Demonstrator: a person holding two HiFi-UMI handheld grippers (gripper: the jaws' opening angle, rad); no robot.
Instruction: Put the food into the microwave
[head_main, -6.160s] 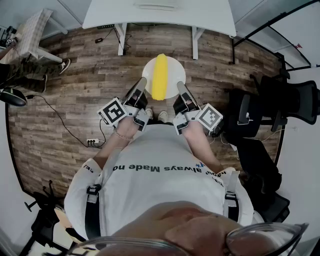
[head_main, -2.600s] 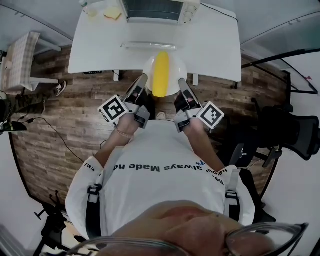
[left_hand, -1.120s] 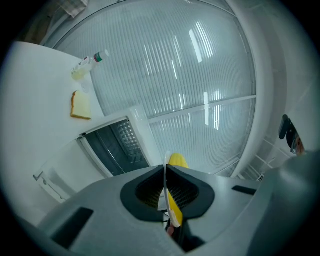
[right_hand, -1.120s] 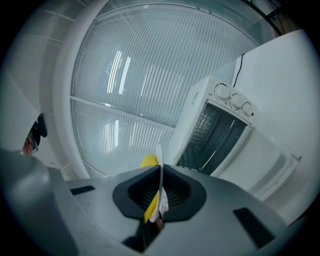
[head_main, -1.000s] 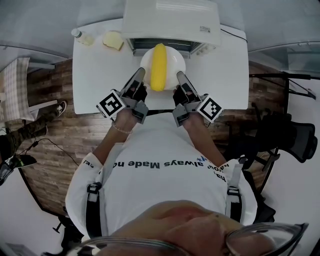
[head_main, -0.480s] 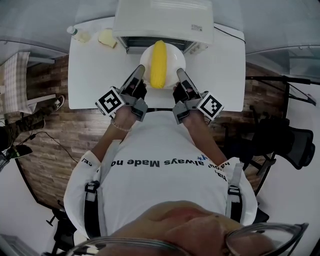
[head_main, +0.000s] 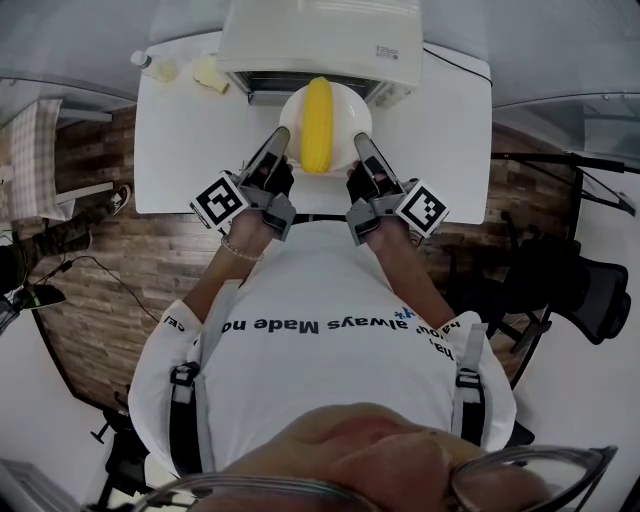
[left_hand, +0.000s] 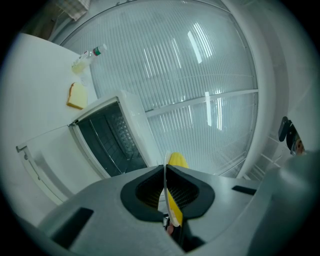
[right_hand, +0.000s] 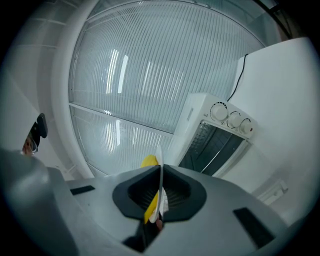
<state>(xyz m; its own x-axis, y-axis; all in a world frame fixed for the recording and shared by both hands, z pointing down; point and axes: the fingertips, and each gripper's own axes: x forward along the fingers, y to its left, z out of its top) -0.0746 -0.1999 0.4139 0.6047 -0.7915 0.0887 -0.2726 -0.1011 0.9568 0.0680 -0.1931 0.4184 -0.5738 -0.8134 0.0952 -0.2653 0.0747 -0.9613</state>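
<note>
A yellow corn cob (head_main: 317, 122) lies on a white plate (head_main: 345, 118). The plate is held level over the white table, just in front of the white microwave (head_main: 320, 40). My left gripper (head_main: 279, 142) is shut on the plate's left rim and my right gripper (head_main: 359, 142) is shut on its right rim. In the left gripper view the plate's edge (left_hand: 164, 176) runs between the shut pads, with the corn (left_hand: 175, 161) behind it. The microwave's dark cavity (left_hand: 107, 142) stands open, its door folded down. The right gripper view shows the plate's edge (right_hand: 160, 180) clamped and the microwave (right_hand: 217, 137) beyond.
A yellow sponge-like block (head_main: 209, 72) and a small bottle (head_main: 148, 64) sit on the table (head_main: 450, 130) left of the microwave. Control knobs (right_hand: 231, 119) are on the microwave's right side. A black office chair (head_main: 560, 290) stands to the right on the wooden floor.
The person carried the plate from over the floor up to the table. Over the last second it edged slightly closer to the microwave's open front. Both grips are unchanged.
</note>
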